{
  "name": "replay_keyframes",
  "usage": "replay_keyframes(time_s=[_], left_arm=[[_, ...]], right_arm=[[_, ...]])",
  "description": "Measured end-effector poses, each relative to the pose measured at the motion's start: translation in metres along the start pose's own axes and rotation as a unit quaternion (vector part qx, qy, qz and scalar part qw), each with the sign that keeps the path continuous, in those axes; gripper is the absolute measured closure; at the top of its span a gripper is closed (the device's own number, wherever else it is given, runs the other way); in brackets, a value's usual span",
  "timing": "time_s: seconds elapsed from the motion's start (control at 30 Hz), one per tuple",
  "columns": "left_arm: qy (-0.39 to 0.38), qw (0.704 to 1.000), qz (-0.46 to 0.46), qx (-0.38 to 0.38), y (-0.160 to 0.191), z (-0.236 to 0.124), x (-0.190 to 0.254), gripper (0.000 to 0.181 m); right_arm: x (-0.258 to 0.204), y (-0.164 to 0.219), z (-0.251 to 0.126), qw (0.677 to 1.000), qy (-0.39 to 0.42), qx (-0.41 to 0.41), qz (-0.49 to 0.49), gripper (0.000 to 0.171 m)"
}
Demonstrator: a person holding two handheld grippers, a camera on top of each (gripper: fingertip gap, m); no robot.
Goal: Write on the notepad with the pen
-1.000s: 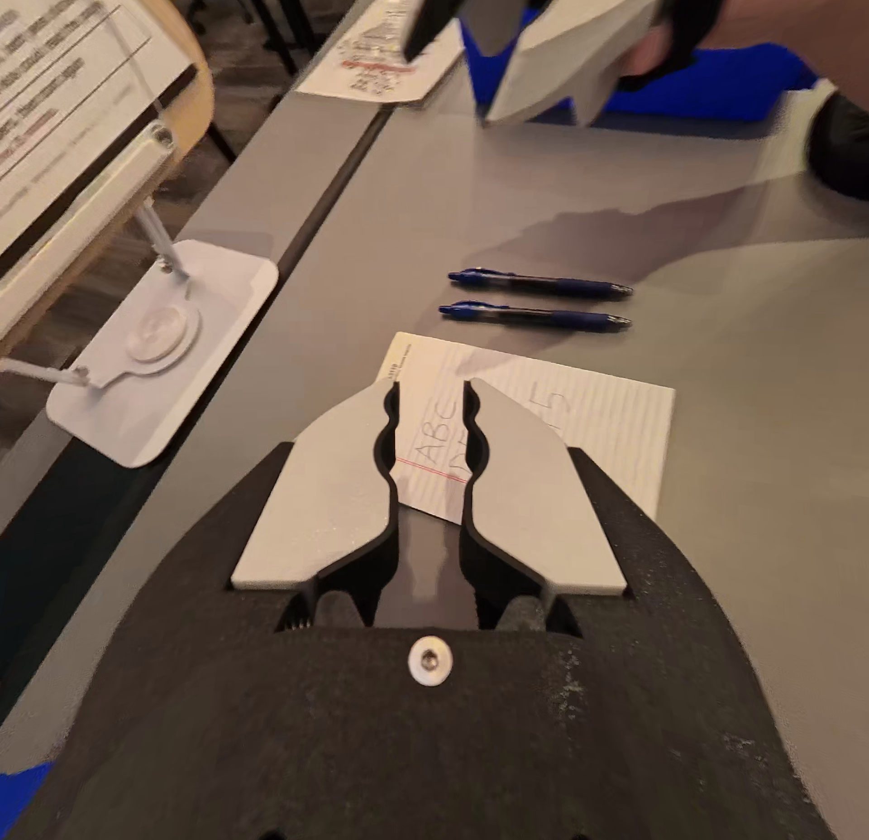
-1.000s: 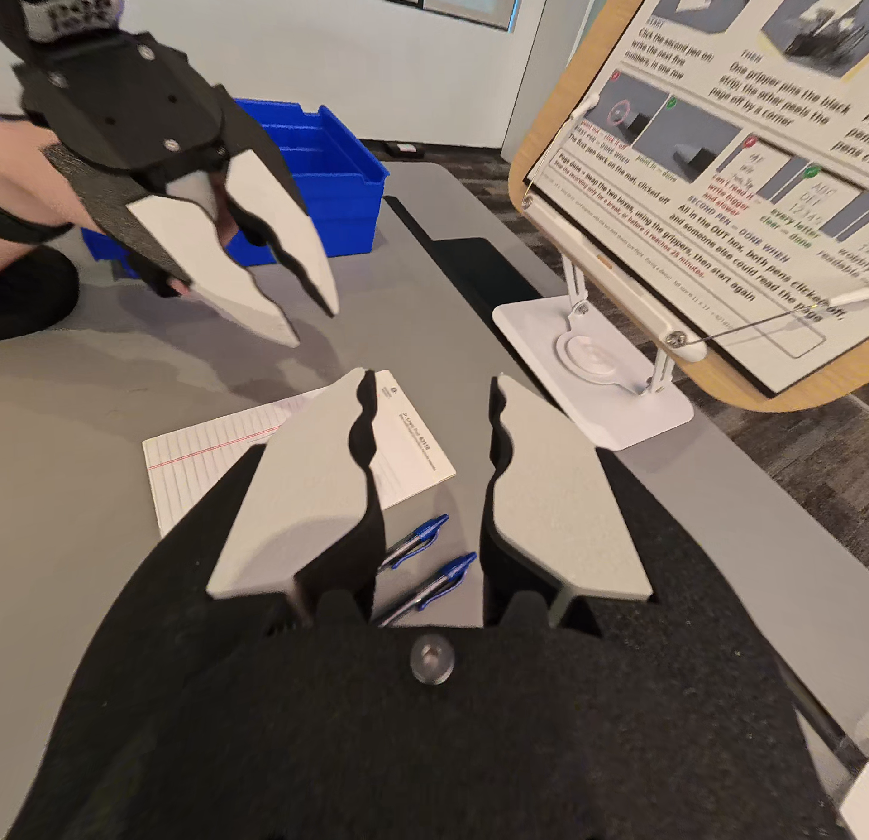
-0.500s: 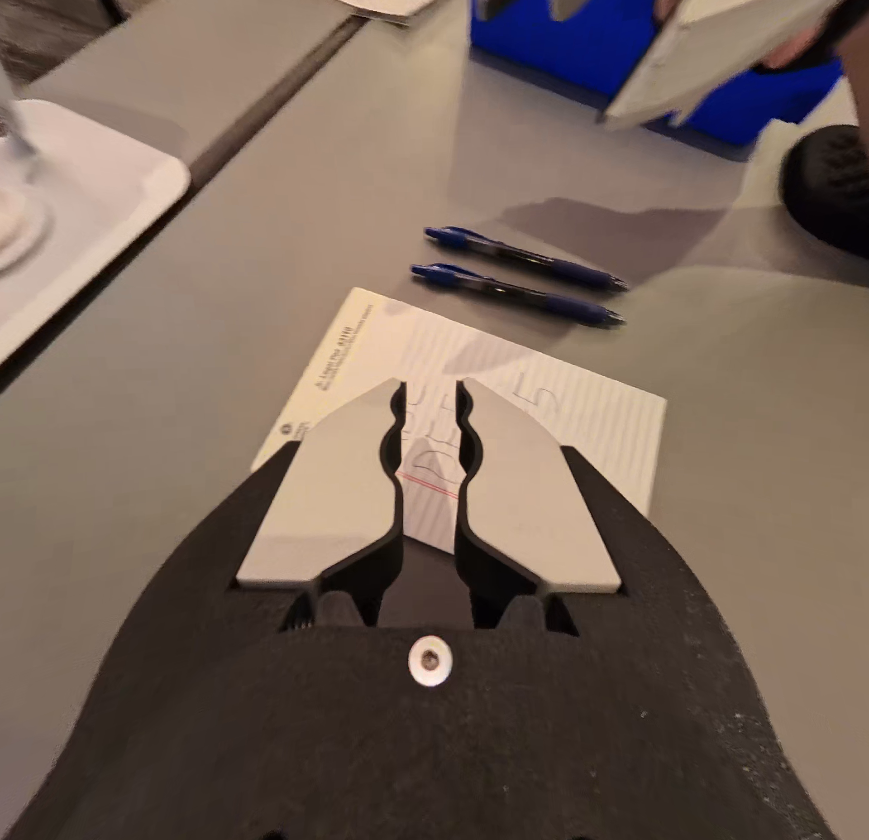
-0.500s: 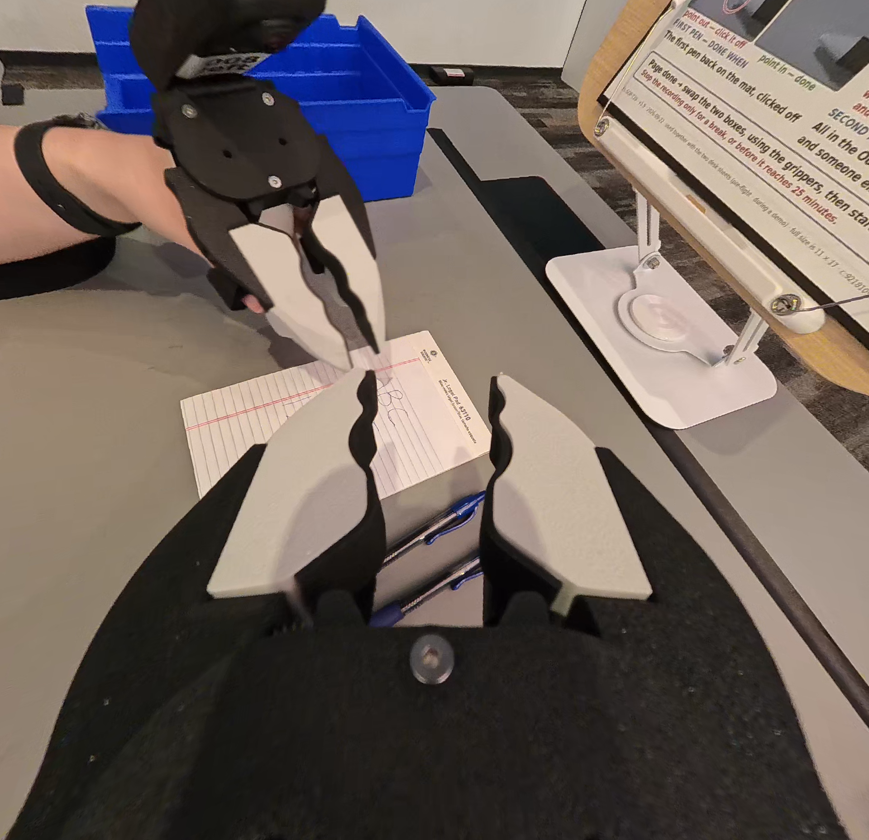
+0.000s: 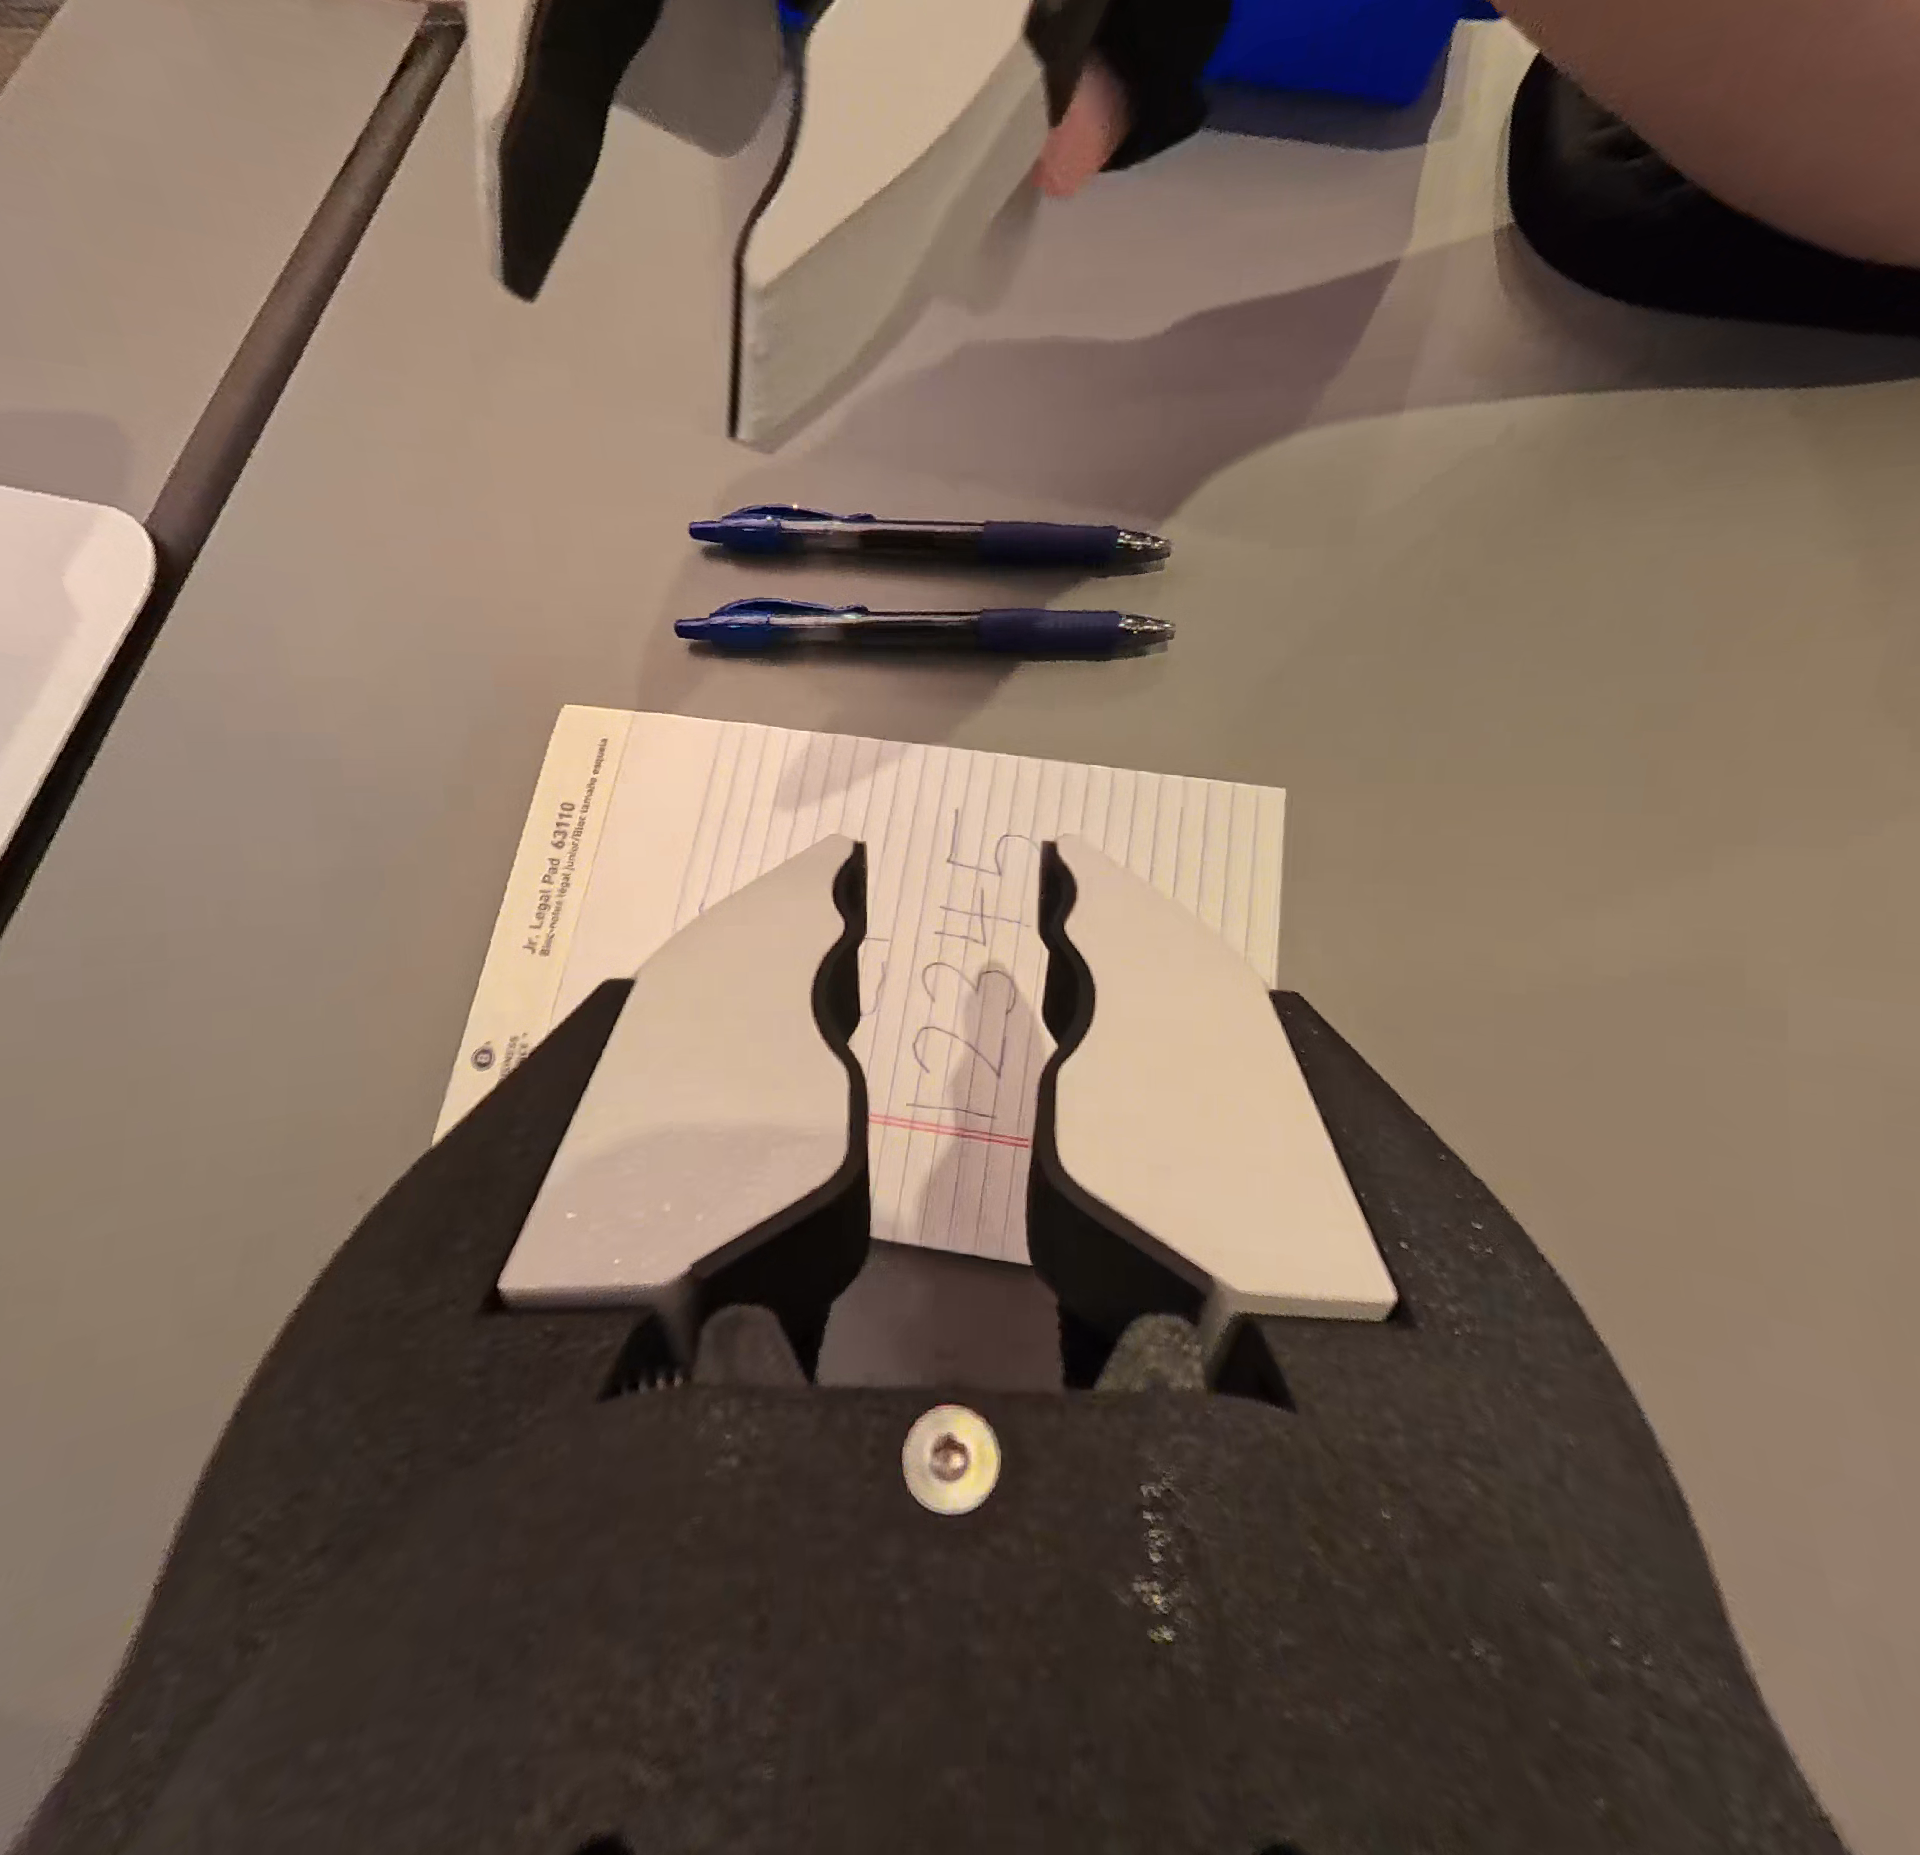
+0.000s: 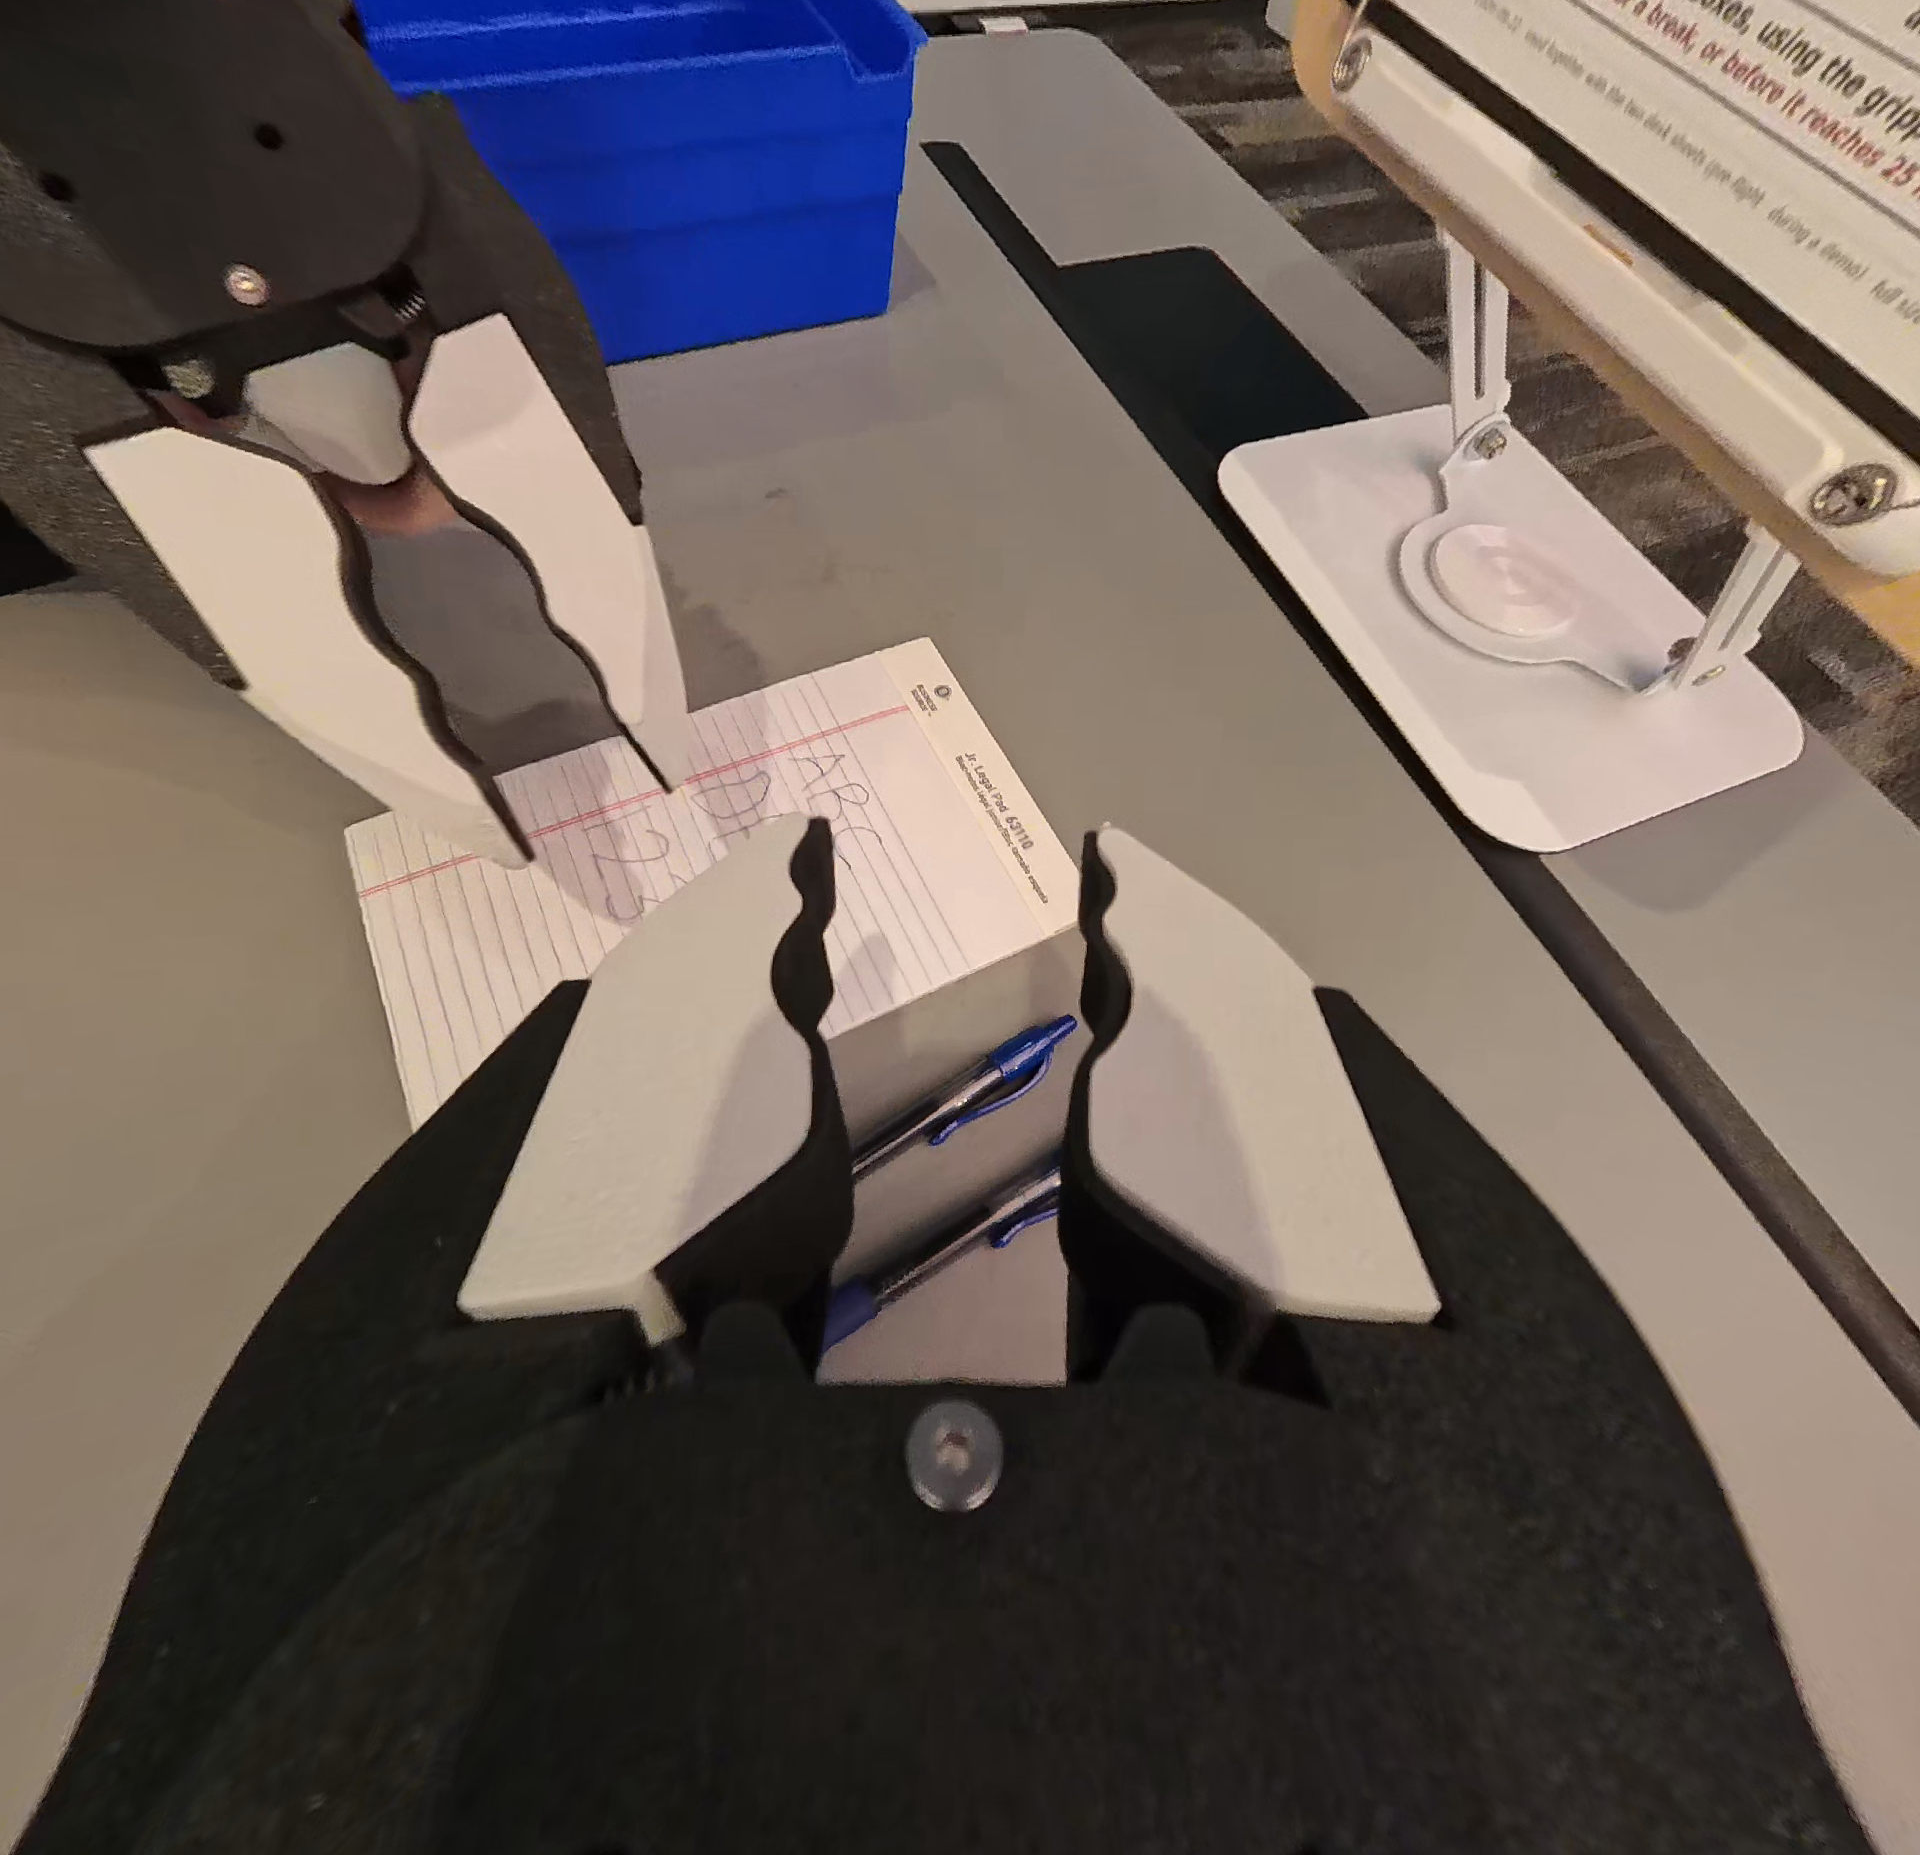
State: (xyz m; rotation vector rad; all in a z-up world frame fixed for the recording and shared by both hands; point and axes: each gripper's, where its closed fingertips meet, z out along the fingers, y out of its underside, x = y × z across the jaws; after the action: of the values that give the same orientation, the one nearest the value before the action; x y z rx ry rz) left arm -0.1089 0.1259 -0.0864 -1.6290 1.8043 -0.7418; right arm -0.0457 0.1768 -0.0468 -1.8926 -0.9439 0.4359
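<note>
Your left gripper hangs over the white lined notepad on the grey table, fingers parted and empty. Your right gripper, jaws wide and empty, hovers above two blue retractable pens lying parallel just beside the pad.

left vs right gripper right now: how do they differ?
The left gripper hangs over the notepad; the right gripper hangs over the two pens. The left's fingers stand narrower apart than the right's fingers. Both are open and hold nothing.
</note>
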Motion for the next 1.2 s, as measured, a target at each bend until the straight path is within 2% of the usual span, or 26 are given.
replay_keyframes(time_s=[0.47, 0.7, 1.03, 1.2], left_arm=[[0.027, 0.998, 0.042, -0.035, -0.001, 0.011, 0.030, 0.146], [-0.018, 0.996, 0.075, -0.054, -0.002, 0.015, 0.029, 0.144], [-0.100, 0.992, 0.074, -0.017, -0.033, -0.018, 0.020, 0.145], [-0.106, 0.993, 0.039, -0.043, -0.010, -0.008, 0.027, 0.145]], right_arm=[[0.004, 0.015, 0.009, 1.000, -0.003, -0.016, 0.014, 0.128], [0.003, 0.016, 0.011, 1.000, -0.009, -0.019, 0.016, 0.128], [0.000, 0.012, 0.009, 1.000, -0.012, -0.010, 0.016, 0.128], [-0.001, 0.008, 0.007, 1.000, -0.019, -0.003, 0.016, 0.128]])
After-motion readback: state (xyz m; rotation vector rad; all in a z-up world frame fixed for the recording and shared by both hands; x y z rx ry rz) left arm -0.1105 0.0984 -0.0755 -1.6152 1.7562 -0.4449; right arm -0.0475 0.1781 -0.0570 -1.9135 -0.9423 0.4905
